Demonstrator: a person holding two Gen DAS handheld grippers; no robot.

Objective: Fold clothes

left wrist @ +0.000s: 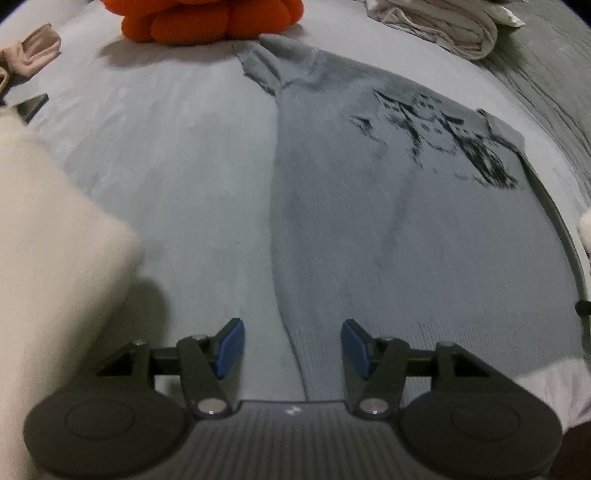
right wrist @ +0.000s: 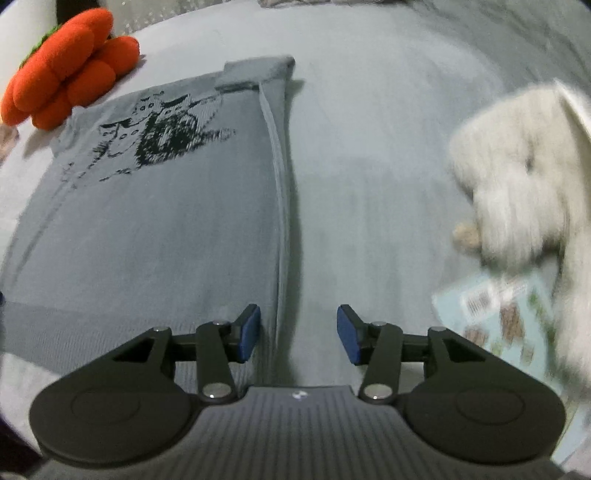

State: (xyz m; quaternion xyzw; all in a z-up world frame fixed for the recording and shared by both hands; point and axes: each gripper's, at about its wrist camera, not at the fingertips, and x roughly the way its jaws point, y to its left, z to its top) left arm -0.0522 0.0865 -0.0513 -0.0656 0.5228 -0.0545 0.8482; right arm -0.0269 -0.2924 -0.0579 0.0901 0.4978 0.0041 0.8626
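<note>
A grey knit sweater [left wrist: 388, 221] with a black cat print lies flat on a pale grey bed cover, its sides folded inward into a long panel. In the left wrist view my left gripper [left wrist: 291, 347] hovers open over the sweater's lower left edge near the ribbed hem, blue pads apart, holding nothing. In the right wrist view the same sweater [right wrist: 155, 229] fills the left half. My right gripper [right wrist: 298, 334] is open above the sweater's folded right edge, its left pad over the cloth and its right pad over the bare cover.
An orange plush cushion [left wrist: 207, 18] [right wrist: 66, 70] sits at the sweater's far end. A pile of pale folded laundry [left wrist: 443, 26] lies at the back right. Cream fabric [left wrist: 48, 251] bulks at the left. A white plush toy [right wrist: 524, 166] and a light blue booklet [right wrist: 498, 317] lie to the right.
</note>
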